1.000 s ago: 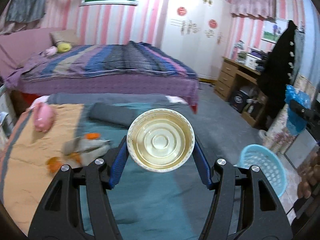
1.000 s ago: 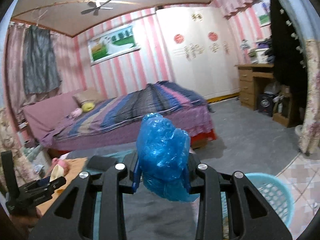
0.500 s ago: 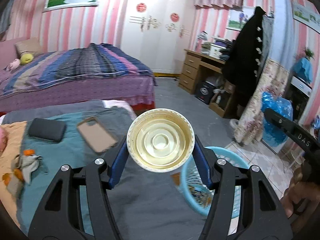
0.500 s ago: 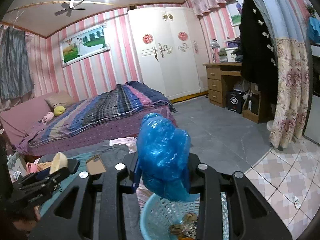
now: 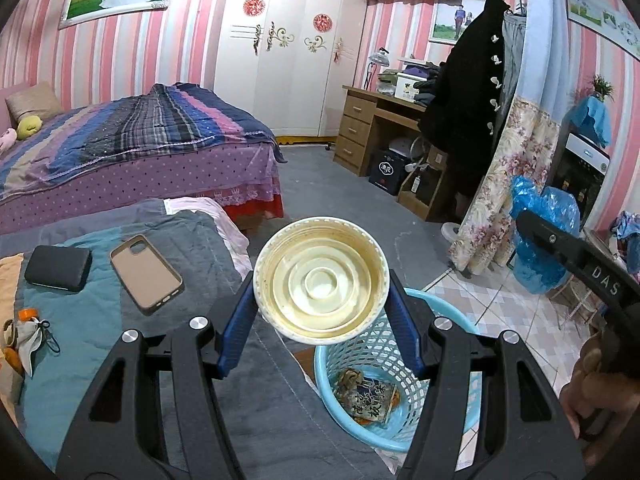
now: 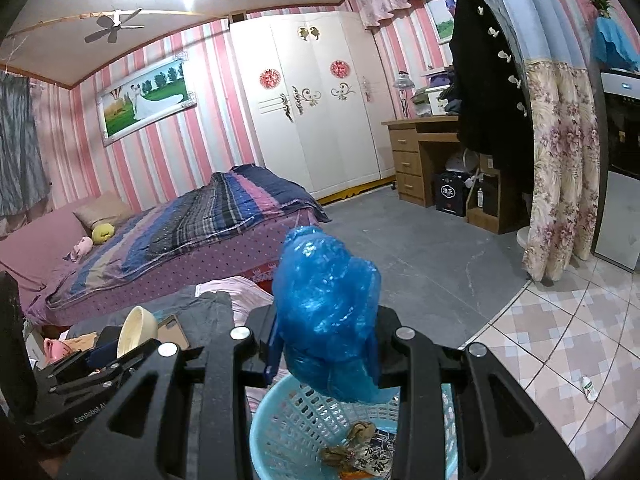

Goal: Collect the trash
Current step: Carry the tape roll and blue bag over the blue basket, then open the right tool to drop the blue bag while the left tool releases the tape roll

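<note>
My left gripper (image 5: 322, 322) is shut on a cream plastic cup (image 5: 321, 278), whose stained inside faces the camera. It hangs at the near bed's edge, just left of and above a light blue mesh basket (image 5: 332, 376) that holds wrappers. In the right wrist view my right gripper (image 6: 324, 350) is shut on a crumpled blue plastic bag (image 6: 326, 312), held right above the basket (image 6: 280, 420). The left gripper with the cup (image 6: 136, 330) shows at lower left there; the bag (image 5: 540, 236) and right gripper arm show at right in the left wrist view.
On the near bed's teal and grey quilt (image 5: 224, 236) lie a phone case (image 5: 146, 274), a black wallet (image 5: 58, 268) and a grey cloth with orange bits (image 5: 28, 334). A second bed (image 5: 132, 148), desk (image 5: 380, 132), floral curtain (image 5: 516, 184) and small bottle (image 6: 588, 388) on the tiles surround the grey floor.
Both grippers swung right, away from the near bed, each keeping its load. The basket came from the right edge to just below the cup and the bag.
</note>
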The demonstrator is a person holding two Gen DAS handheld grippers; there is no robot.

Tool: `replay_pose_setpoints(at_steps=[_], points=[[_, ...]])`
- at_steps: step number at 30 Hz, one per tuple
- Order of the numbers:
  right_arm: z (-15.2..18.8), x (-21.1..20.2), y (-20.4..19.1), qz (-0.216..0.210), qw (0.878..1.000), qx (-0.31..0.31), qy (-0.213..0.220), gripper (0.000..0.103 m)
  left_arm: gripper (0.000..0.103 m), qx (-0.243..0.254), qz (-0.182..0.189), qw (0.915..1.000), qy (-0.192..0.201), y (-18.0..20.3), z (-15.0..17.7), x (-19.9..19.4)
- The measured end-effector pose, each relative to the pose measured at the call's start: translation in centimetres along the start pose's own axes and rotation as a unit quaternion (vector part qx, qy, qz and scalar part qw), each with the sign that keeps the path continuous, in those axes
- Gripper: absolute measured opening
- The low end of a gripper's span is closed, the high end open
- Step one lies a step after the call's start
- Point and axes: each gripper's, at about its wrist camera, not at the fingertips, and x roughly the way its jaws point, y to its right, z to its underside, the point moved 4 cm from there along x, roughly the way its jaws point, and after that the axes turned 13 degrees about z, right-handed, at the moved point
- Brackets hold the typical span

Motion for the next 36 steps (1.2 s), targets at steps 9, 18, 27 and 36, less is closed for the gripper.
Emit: replay_pose_setpoints(at_steps=[9,18,27,36], points=[[0.5,-0.2,-0.4,-0.009,1.000,-0.002,-0.006,0.034,0.060,-0.001,0.004,1.0000,0.000,0.0,-0.4,0.2],[0.5,0.5,-0.2,-0.008,1.000,-0.009,-0.017,0.035,0.060,0.002,0.005,1.0000,0.000,0.5,-0.9,0.6],[0.6,0.7,0.3,0.008,1.000,-0.001,-0.012,0.058,0.060,0.001,0.020,0.9997,-0.011,1.4,-0.5,2.3],[0.3,0.1,1.6,0.014,0.999,0.033,0.005,0.060,0.064,0.010,0.027,0.9989,-0.037,2.7,0.5,4.2]])
